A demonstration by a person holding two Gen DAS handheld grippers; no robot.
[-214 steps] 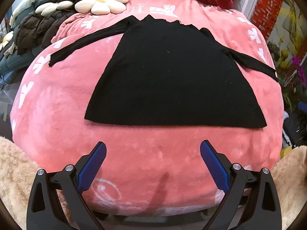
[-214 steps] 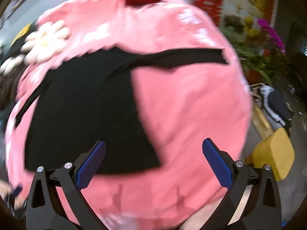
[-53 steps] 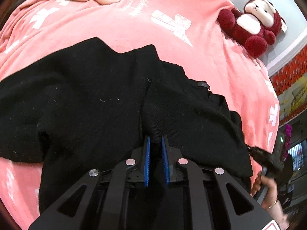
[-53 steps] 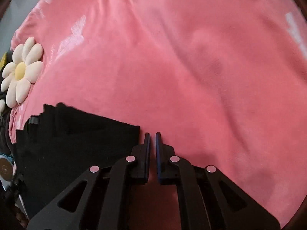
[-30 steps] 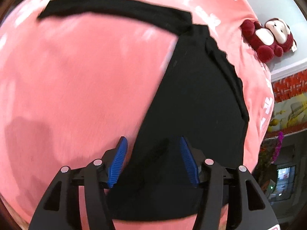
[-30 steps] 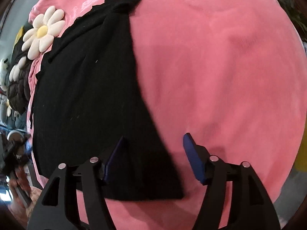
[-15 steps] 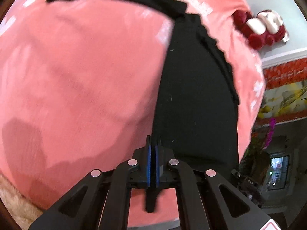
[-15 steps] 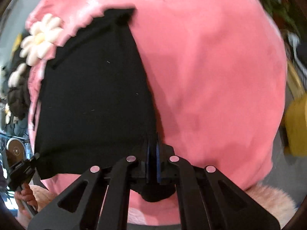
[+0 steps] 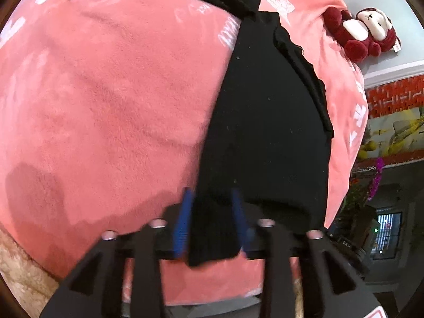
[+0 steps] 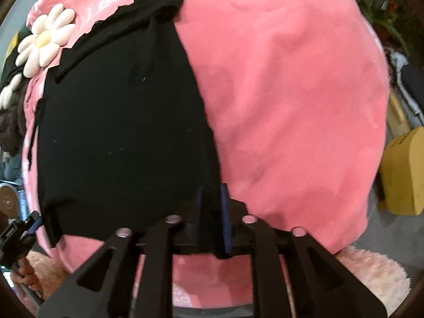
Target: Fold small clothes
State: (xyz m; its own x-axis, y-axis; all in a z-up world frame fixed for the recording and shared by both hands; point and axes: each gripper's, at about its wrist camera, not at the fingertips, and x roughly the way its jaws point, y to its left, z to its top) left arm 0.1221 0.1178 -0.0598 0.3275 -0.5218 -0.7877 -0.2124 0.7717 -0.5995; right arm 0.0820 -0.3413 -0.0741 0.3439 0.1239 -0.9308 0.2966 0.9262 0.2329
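A black long-sleeved garment (image 9: 265, 119) (image 10: 119, 132) lies flat on a pink plush blanket (image 9: 106, 92) (image 10: 291, 92). One sleeve stretches out to the far left in the left wrist view. On the other side, the sleeve is folded in over the body. My left gripper (image 9: 211, 197) sits at the near left hem corner, its jaws opening with the black corner loose between the blue pads. My right gripper (image 10: 212, 188) sits at the near right hem corner, its jaws also opening with the black hem between them.
A dark red plush toy (image 9: 363, 34) lies at the blanket's far right. A white daisy cushion (image 10: 45, 39) rests at the far left beside dark clothes. A yellow stool (image 10: 405, 172) stands off the right edge. Beige fluffy fabric (image 10: 371, 273) borders the near edge.
Both grippers closed on the near hem corners half a second ago. Their jaws have now parted, with the cloth still between them. The hem lies a little nearer the blanket's front edge.
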